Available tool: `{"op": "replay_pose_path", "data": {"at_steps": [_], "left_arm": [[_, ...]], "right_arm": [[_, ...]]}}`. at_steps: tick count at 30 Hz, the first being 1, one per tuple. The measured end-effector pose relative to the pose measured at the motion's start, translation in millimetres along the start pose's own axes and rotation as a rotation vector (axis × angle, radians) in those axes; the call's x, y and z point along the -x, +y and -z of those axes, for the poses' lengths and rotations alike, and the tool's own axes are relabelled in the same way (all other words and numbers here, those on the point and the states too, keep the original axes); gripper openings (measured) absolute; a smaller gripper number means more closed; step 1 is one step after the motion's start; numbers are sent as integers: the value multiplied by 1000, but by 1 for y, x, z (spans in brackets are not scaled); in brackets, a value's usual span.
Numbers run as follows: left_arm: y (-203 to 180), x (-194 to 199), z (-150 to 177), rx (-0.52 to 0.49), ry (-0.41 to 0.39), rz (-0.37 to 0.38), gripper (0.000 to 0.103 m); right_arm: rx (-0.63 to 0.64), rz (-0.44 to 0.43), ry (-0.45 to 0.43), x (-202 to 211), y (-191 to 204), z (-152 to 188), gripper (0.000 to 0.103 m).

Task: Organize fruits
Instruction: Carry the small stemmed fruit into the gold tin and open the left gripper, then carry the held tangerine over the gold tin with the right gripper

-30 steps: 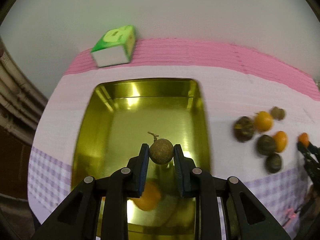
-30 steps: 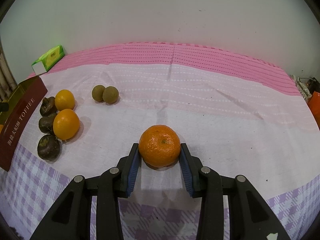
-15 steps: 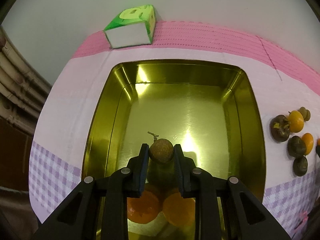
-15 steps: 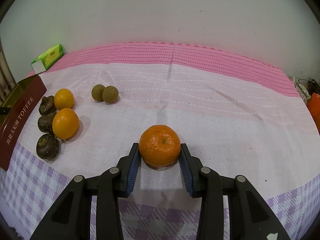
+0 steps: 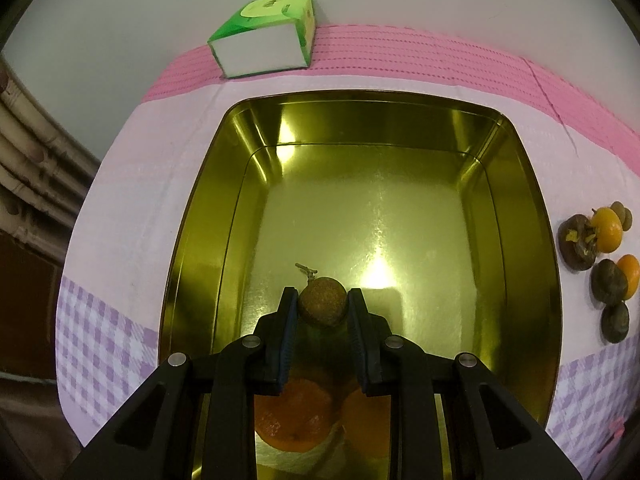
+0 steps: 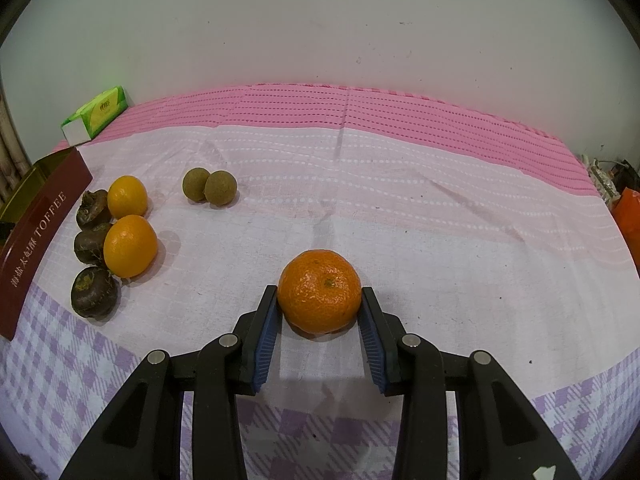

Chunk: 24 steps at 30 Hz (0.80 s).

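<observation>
My left gripper [image 5: 322,305] is shut on a small brown longan [image 5: 322,306] with a stem and holds it above the inside of a gold tin [image 5: 400,216]. An orange fruit [image 5: 292,420] lies in the tin under the gripper, partly hidden. My right gripper [image 6: 319,311] is closed around a tangerine [image 6: 319,295] that rests on the cloth. To its left lie two yellow-orange fruits [image 6: 130,246], three dark brown fruits [image 6: 94,291] and two longans [image 6: 209,186], next to the tin's red side [image 6: 40,236].
A green and white box [image 5: 266,36] stands behind the tin near the wall; it also shows in the right wrist view [image 6: 96,117]. The pink, white and purple-checked cloth [image 6: 440,216] covers the table. An orange object [image 6: 630,216] sits at the right edge.
My left gripper with the longan has moved forward and lower over the tin, which fills more of its view. The right gripper and tangerine have hardly moved.
</observation>
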<state>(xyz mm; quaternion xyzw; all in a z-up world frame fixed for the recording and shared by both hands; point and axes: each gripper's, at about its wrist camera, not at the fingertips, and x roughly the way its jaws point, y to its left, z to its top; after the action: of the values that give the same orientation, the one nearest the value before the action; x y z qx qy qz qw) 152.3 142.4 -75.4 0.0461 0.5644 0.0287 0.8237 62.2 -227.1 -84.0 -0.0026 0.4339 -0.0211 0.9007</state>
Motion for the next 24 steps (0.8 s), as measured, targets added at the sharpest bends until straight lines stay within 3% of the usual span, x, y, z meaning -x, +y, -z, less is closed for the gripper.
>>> {"op": "replay_pose_path", "data": {"at_steps": [11,20,24], "left_arm": [[0,15,8,-25,-32,-16,28],[7,48,18,-22,-120,-54,40],[14,62,25,-19,-152,-72,51]], "right_arm": [[4,4,0,-1,-1,0,36],[1,4,0,-1,0,0,36],[-4,7,0,-2,1,-1,36]]}}
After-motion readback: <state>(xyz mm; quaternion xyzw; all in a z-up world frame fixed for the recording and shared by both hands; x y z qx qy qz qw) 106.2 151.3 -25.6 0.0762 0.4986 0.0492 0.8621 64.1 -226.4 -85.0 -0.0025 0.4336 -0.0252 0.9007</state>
